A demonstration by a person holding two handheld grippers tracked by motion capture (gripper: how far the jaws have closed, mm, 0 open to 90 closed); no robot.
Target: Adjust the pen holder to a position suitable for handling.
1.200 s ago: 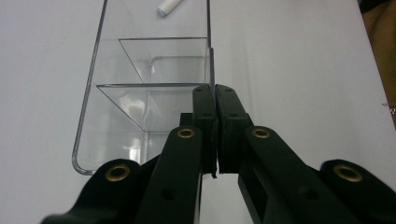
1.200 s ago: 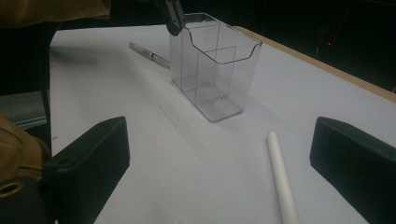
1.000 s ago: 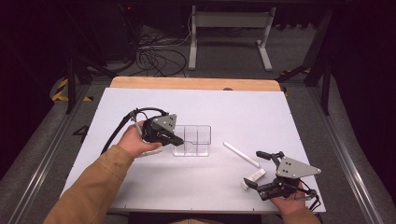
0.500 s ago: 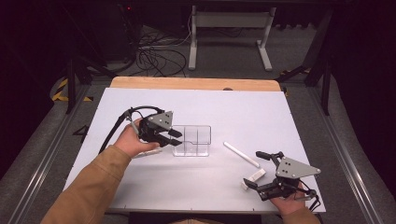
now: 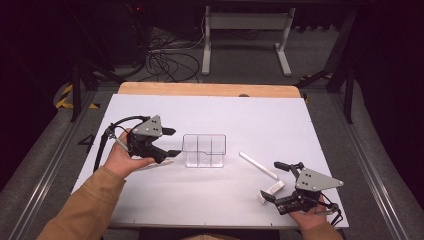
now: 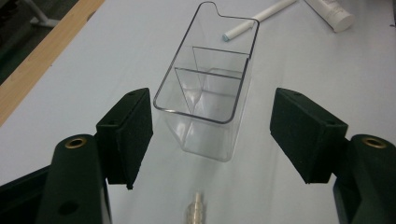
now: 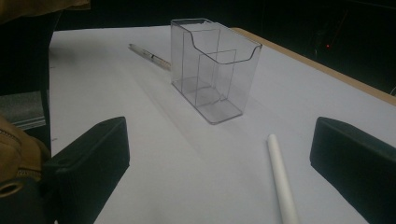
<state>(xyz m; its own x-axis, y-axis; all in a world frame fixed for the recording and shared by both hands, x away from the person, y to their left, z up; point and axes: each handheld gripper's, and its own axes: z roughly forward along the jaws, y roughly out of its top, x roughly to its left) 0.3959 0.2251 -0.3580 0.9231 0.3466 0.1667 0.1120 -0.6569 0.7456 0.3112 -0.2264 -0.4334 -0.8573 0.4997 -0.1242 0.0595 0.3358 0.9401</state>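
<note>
With my left gripper jaws just spread and empty, the clear organizer at three o'clock stands unfilled; pens remain.

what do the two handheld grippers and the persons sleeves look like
Both the left gripper and the right gripper are black, two-jawed, with flat black pads, each topped by a grey three-cornered plate. A black cable trails from the left one. The sleeve is tan.
</note>
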